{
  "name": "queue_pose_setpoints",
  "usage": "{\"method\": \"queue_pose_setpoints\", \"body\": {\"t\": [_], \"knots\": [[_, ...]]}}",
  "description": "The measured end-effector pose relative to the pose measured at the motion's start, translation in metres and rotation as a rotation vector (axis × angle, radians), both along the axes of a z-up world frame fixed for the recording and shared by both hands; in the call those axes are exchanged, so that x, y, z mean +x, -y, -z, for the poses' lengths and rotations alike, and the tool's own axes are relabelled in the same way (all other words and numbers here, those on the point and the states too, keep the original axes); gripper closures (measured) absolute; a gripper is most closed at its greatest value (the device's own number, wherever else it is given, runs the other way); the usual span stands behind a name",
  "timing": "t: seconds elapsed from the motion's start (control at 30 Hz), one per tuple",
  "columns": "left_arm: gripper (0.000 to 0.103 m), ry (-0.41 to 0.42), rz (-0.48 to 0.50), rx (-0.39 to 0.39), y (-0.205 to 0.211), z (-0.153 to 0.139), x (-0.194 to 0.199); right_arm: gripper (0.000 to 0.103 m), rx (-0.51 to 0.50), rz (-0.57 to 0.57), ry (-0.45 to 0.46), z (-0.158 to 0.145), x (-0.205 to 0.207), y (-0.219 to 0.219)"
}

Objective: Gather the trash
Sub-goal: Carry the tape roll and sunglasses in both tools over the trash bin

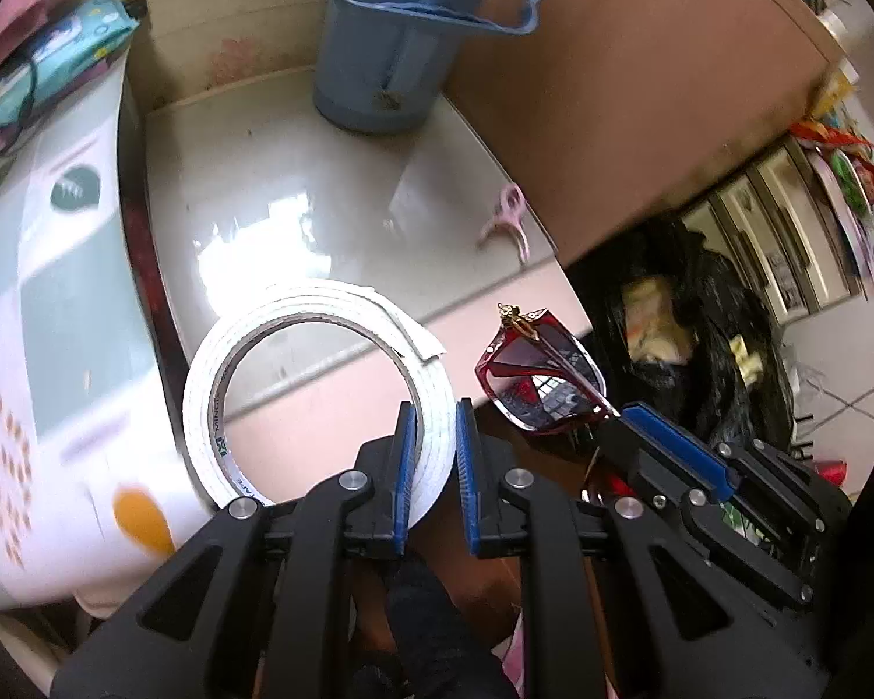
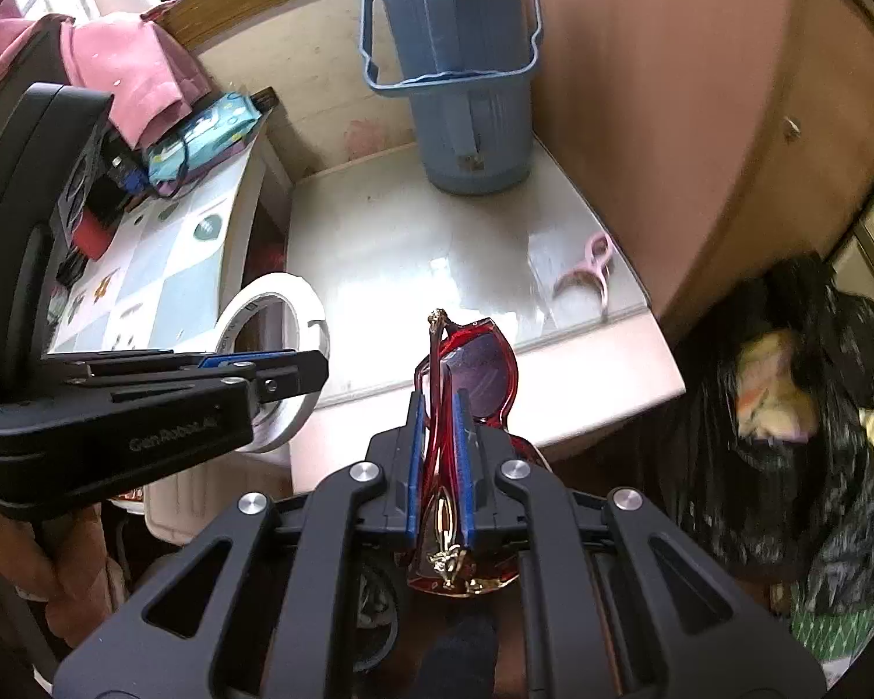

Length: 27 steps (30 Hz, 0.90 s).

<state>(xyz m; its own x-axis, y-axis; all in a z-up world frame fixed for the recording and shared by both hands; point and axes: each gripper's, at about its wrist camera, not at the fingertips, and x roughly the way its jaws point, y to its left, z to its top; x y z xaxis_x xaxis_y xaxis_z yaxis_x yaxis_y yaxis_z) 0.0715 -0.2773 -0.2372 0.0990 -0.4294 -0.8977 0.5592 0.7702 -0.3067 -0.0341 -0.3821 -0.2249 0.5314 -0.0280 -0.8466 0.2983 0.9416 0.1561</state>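
Note:
My left gripper [image 1: 435,408] is shut on a white roll of tape [image 1: 320,384], clamping its right wall above the front edge of a small table [image 1: 332,186]. The roll also shows in the right wrist view [image 2: 274,349] with the left gripper [image 2: 314,373] on it. My right gripper [image 2: 440,402] is shut on red sunglasses [image 2: 472,373], folded and held upright over the table's front edge. The sunglasses show in the left wrist view [image 1: 542,378] beside the right gripper [image 1: 629,413]. An open black trash bag [image 2: 786,408] with wrappers inside sits on the floor to the right; it also shows in the left wrist view [image 1: 699,338].
A blue flask with a handle [image 2: 472,76] stands at the back of the glossy table [image 2: 413,244]. A pink clothes peg [image 2: 588,274] lies near the table's right edge. A patterned box [image 2: 163,268] with a pouch [image 2: 204,134] and pink cloth stands to the left. A brown cabinet [image 2: 699,116] is on the right.

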Motion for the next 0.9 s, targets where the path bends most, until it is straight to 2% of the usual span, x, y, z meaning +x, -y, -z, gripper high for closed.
{"method": "queue_pose_setpoints", "body": {"t": [0.3, 0.47, 0.9], "knots": [[0.089, -0.007, 0.047, -0.019, -0.033, 0.005, -0.069, 0.093, -0.016, 0.027, -0.018, 0.004, -0.077, -0.048], [0.089, -0.006, 0.048, -0.027, -0.056, 0.007, -0.1, 0.093, -0.027, 0.019, -0.028, 0.006, -0.104, -0.072], [0.089, -0.038, -0.089, -0.014, -0.157, 0.03, -0.141, 0.093, -0.022, -0.13, -0.05, 0.022, -0.127, -0.163]]}}
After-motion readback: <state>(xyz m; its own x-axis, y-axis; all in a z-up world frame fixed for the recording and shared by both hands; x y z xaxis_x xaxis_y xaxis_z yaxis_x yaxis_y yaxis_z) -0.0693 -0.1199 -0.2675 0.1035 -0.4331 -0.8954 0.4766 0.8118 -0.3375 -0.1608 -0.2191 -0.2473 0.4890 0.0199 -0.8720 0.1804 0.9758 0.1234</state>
